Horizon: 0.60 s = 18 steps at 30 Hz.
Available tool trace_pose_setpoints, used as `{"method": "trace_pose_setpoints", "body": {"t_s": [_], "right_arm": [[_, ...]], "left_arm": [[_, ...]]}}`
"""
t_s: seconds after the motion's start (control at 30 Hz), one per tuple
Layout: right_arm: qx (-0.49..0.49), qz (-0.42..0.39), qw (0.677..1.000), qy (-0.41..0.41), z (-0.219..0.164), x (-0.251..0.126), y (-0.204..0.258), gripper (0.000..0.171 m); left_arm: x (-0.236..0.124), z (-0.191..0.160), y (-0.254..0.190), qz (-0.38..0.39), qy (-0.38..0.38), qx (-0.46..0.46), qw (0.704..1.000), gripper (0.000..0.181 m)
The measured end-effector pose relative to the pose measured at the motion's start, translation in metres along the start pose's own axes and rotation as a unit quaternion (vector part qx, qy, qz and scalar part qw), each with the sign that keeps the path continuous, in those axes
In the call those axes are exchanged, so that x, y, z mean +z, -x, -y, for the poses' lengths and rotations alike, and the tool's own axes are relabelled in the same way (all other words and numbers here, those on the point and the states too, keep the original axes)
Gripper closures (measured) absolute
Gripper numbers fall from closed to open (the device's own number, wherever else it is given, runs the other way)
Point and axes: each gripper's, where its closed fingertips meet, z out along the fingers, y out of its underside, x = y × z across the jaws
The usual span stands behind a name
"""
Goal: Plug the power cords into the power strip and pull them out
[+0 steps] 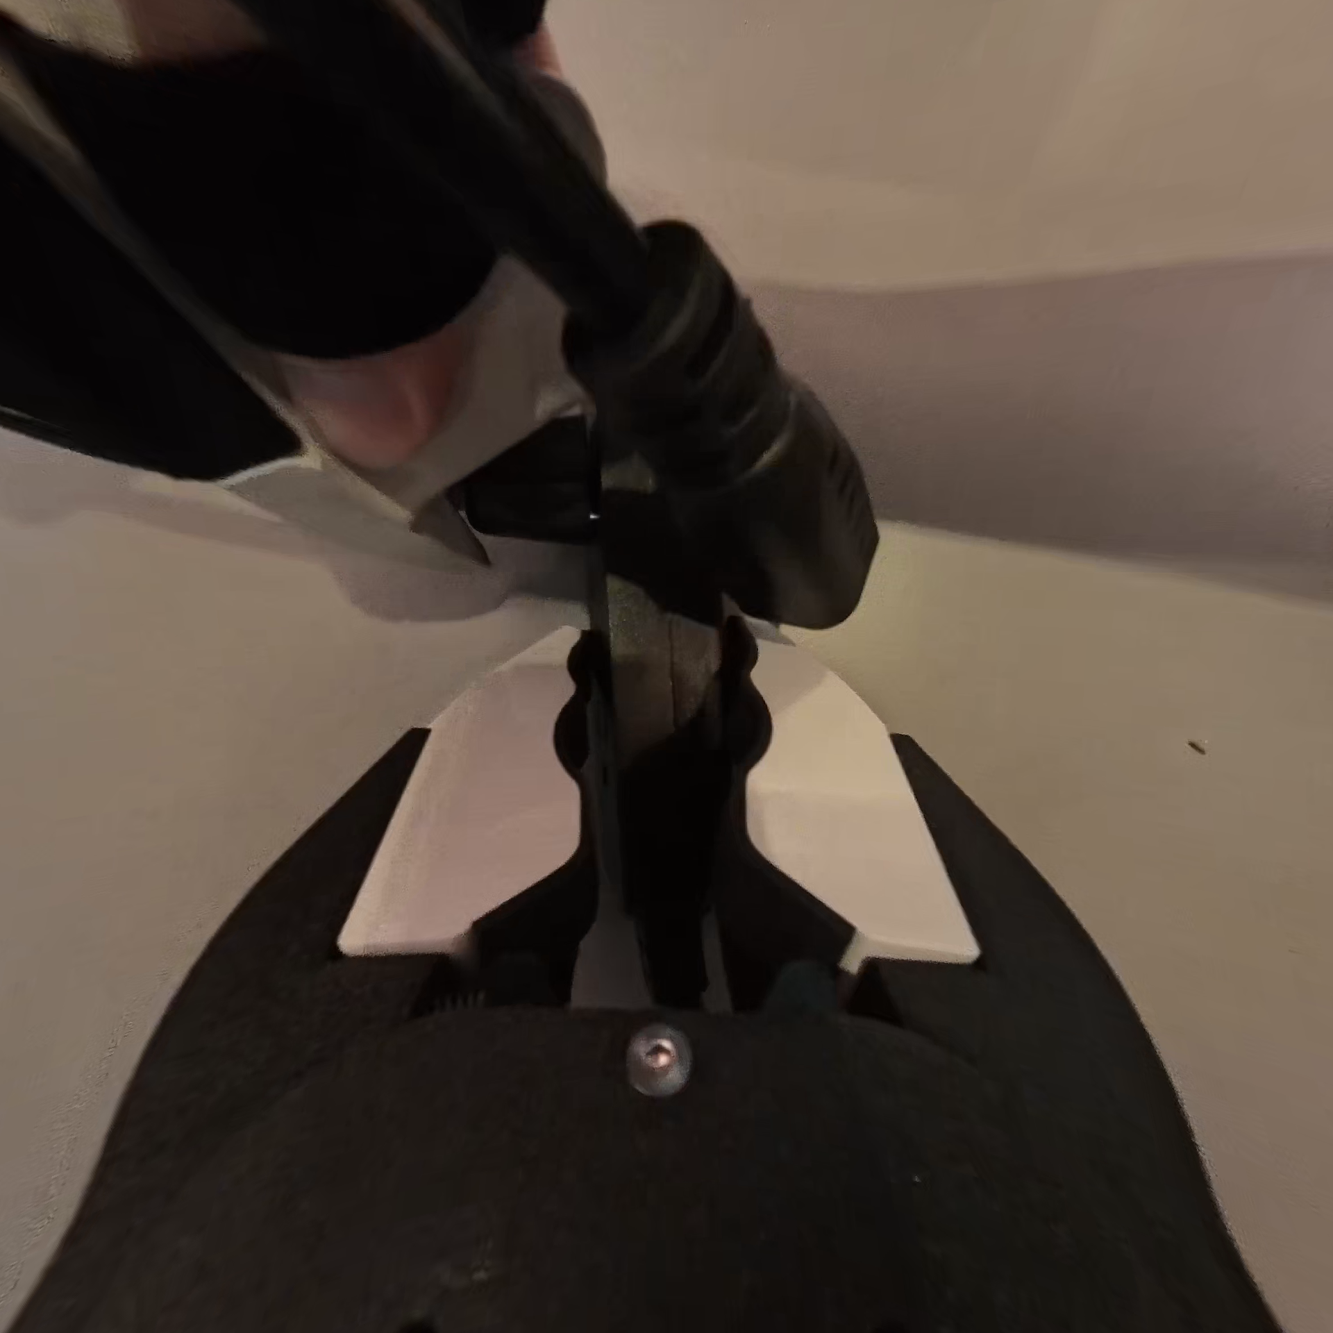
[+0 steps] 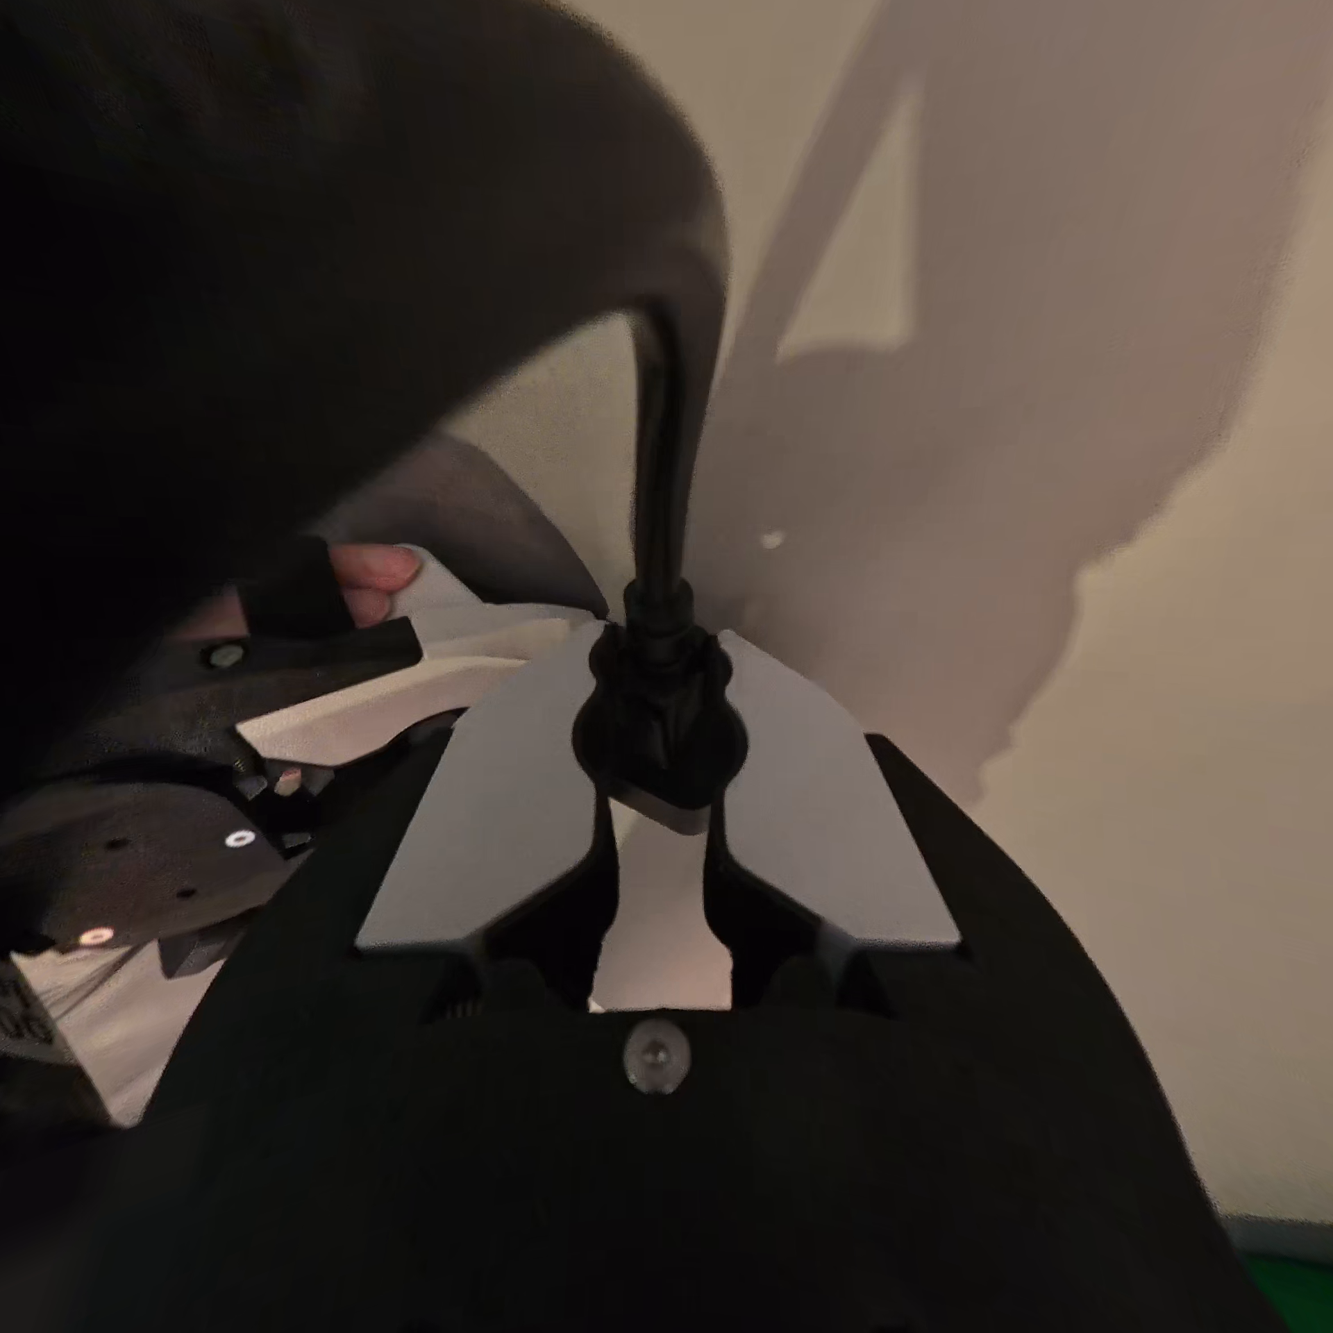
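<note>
In the left wrist view my left gripper (image 1: 660, 692) is shut on the lower end of a black plug (image 1: 757, 469). The plug's ribbed neck and cord (image 1: 602, 274) run up and to the left. The right gripper's white finger (image 1: 339, 498) and a person's finger (image 1: 389, 411) are close by at upper left. In the right wrist view my right gripper (image 2: 656, 692) is shut on a black plug (image 2: 656, 750). Its cord (image 2: 660, 469) rises and bends away. The left gripper's body (image 2: 144, 844) is at the left. No power strip is in view.
A pale surface (image 1: 1082, 829) lies behind both grippers, with broad shadows (image 2: 938, 469) across it. A dark sleeve (image 2: 288, 252) fills the upper left of the right wrist view. A green strip (image 2: 1291, 1277) shows at the bottom right corner. My hands' fingertips stand some 5 cm from each other.
</note>
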Motion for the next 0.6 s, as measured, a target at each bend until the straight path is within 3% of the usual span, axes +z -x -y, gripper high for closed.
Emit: {"method": "trace_pose_setpoints", "body": {"t_s": [0.13,0.27,0.3,0.4,0.47,0.53,0.6], "right_arm": [[-0.049,0.056,0.997,-0.004,0.009,0.006,0.001,0.145],[-0.158,0.114,0.976,-0.096,0.021,-0.009,0.012,0.146],[-0.187,0.127,0.966,-0.126,0.022,-0.016,0.015,0.139],[-0.338,0.136,0.907,-0.211,0.003,-0.034,0.026,0.139],[-0.468,0.076,0.834,-0.282,-0.013,-0.038,0.029,0.136],[-0.536,-0.021,0.775,-0.334,-0.017,-0.034,0.019,0.129],[-0.548,-0.071,0.765,-0.332,-0.022,-0.028,0.005,0.129]], "left_arm": [[-0.004,-0.003,-0.003,-0.080,-0.027,-0.045,0.995,0.146],[-0.021,-0.022,-0.031,-0.174,-0.008,0.029,0.984,0.148],[-0.024,-0.027,-0.035,-0.184,-0.007,0.049,0.982,0.148],[-0.028,-0.034,-0.040,-0.186,-0.007,0.106,0.977,0.149],[-0.029,-0.034,-0.042,-0.200,-0.021,0.111,0.973,0.149],[-0.029,-0.032,-0.043,-0.220,-0.037,0.100,0.970,0.149],[-0.030,-0.032,-0.044,-0.228,-0.048,0.100,0.967,0.149]]}}
